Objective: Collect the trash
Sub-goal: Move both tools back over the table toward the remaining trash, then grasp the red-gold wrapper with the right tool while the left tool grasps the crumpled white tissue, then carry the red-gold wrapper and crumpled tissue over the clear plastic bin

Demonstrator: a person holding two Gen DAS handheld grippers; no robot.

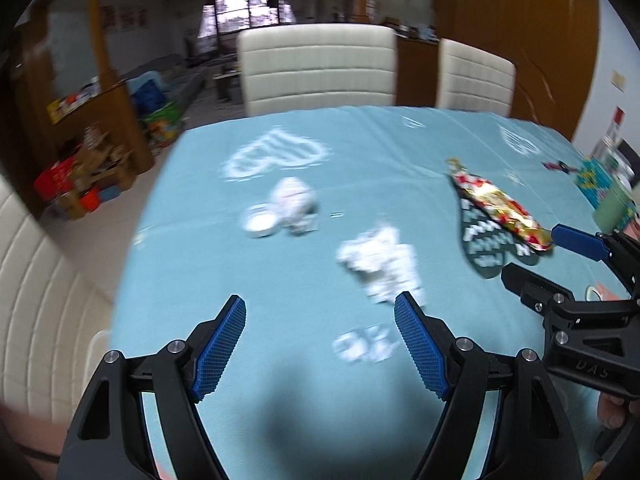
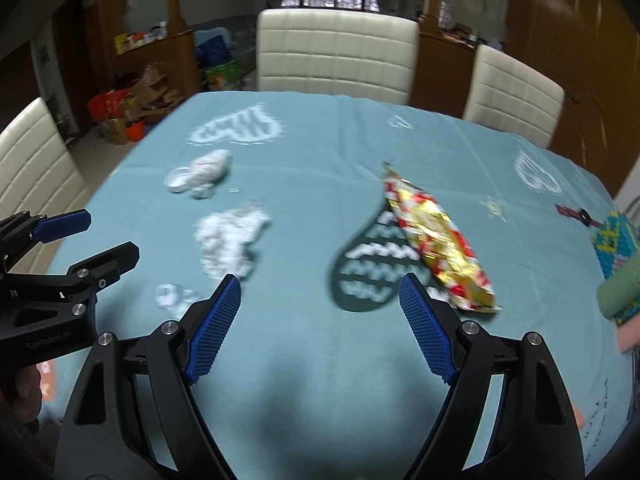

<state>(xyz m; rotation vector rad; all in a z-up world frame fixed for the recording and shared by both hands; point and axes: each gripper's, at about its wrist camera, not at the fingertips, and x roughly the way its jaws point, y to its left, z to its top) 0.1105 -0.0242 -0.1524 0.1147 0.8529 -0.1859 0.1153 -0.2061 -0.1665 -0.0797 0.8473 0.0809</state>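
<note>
Left wrist view looks out over a blue tablecloth (image 1: 280, 272) with the left gripper (image 1: 320, 344) spread wide and empty, and a crumpled white tissue (image 1: 380, 266) lying just ahead of it, off toward its right fingertip. Further out sits a second tissue wad (image 1: 294, 204) touching a small white cap (image 1: 260, 226). From the right wrist view, the right gripper (image 2: 320, 320) is equally wide and holds nothing; the shiny red-and-gold snack wrapper (image 2: 436, 240) lies ahead and to its right, its long axis running away from the claw, the near end just beside the right fingertip. I'd judge the wrapper is the right hand's pick and the tissue the left's.
</note>
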